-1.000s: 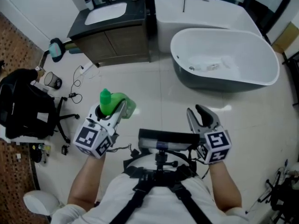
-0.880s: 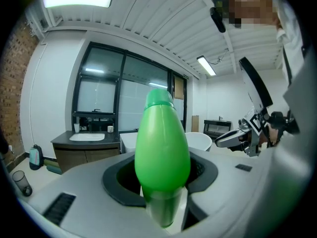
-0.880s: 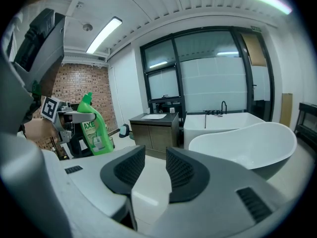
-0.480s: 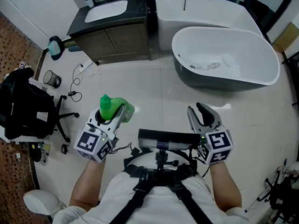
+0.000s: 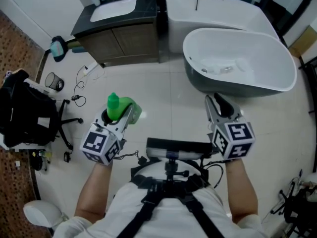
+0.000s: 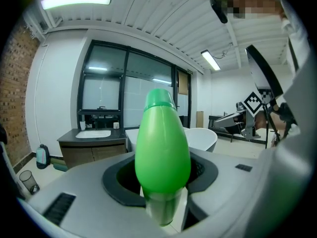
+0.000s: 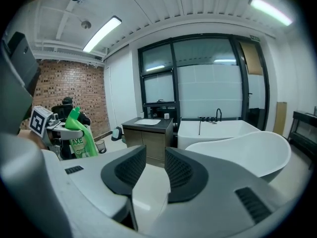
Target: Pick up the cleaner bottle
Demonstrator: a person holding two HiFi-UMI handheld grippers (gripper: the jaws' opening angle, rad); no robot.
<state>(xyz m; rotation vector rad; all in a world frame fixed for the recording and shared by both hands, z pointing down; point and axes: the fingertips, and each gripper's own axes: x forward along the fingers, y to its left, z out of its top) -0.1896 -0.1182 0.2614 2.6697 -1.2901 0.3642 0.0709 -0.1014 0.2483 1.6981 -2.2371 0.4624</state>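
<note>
The green cleaner bottle [image 5: 119, 108] hangs above the tiled floor, held upright between the fingers of my left gripper [image 5: 118, 115]. In the left gripper view the bottle [image 6: 162, 148] fills the space between the dark pads, which press on its sides. My right gripper [image 5: 215, 101] is in the air at the right, near the bathtub's near rim. Its jaws have just been closing a little, but they still stand apart with nothing between them [image 7: 154, 168]. From the right gripper view the bottle [image 7: 79, 135] shows at far left, held in the left gripper [image 7: 49, 125].
A white freestanding bathtub [image 5: 237, 58] lies ahead on the right, with a built-in tub behind it. A dark vanity with a sink [image 5: 119, 29] stands ahead on the left. A black chair with a bag [image 5: 25, 113], a cup [image 5: 52, 82] and cables [image 5: 81, 86] are at the left.
My right gripper has moved forward towards the bathtub and its jaws stand slightly closer together. The left gripper with the bottle has barely shifted.
</note>
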